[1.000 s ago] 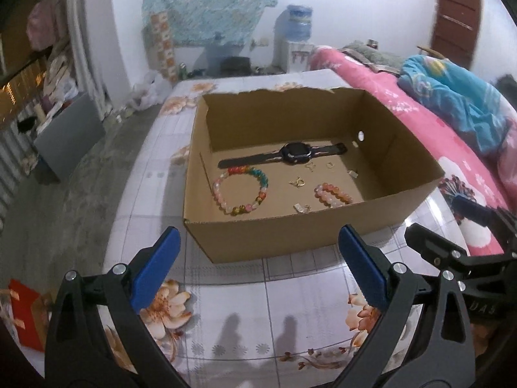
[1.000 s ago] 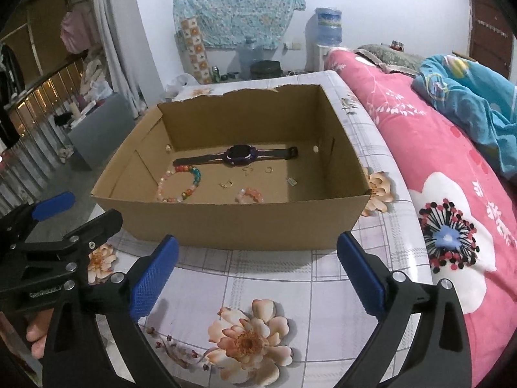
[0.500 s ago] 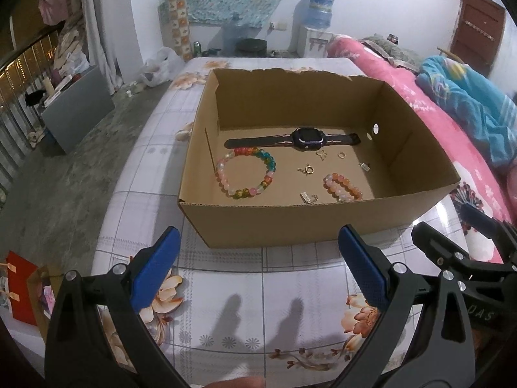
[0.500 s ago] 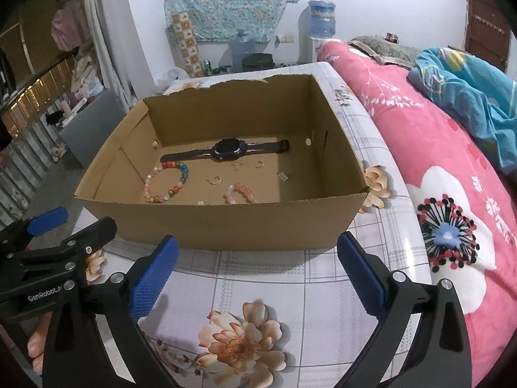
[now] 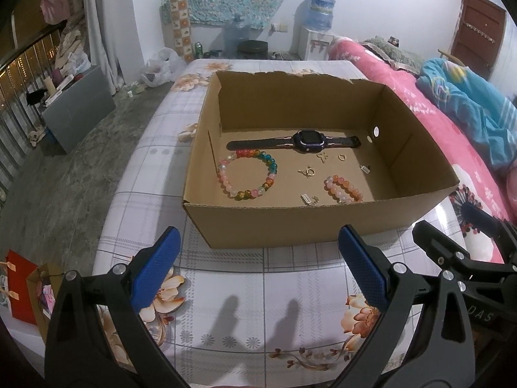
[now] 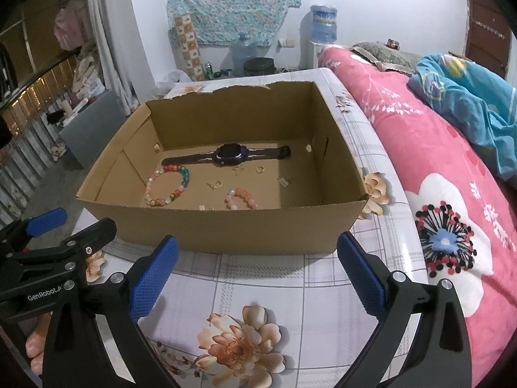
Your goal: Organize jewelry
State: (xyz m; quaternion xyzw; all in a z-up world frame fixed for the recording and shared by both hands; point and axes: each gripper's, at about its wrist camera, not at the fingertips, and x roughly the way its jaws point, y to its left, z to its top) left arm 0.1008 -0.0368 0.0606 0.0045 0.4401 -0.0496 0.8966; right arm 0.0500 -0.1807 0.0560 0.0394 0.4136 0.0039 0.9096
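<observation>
Your left gripper (image 5: 258,271), black-framed with blue textured pads, hangs with its fingers spread wide and nothing between them, over the glossy white tablecloth (image 5: 232,294) printed with grey checks and peach flowers. Your right gripper (image 6: 258,273), of the same build, is equally wide apart and empty, just to the right of the left one. Both point at the near wall of the open brown corrugated cardboard box (image 5: 323,226), which stands on the cloth a little ahead of the fingertips, so all the jewelry lies beyond that wall and apart from either tool. On the box floor, nearest you, sit a small silver clasp piece (image 5: 306,199) and a short bracelet of round peach and pink beads (image 5: 343,188), partly hidden by the wall. To the left lies a larger ring-shaped bracelet of glassy multicoloured beads (image 5: 247,174). Further in are a small gold clasp (image 5: 308,172), a gold butterfly-shaped charm (image 5: 321,157), a gold ring (image 5: 342,157) and a tiny silver tag (image 5: 365,168). Along the far wall a dark smartwatch with a purple-edged square face (image 5: 307,140) lies flat, strap stretched out. Right of the table runs a bed with a pink flowered cover (image 6: 452,194).
</observation>
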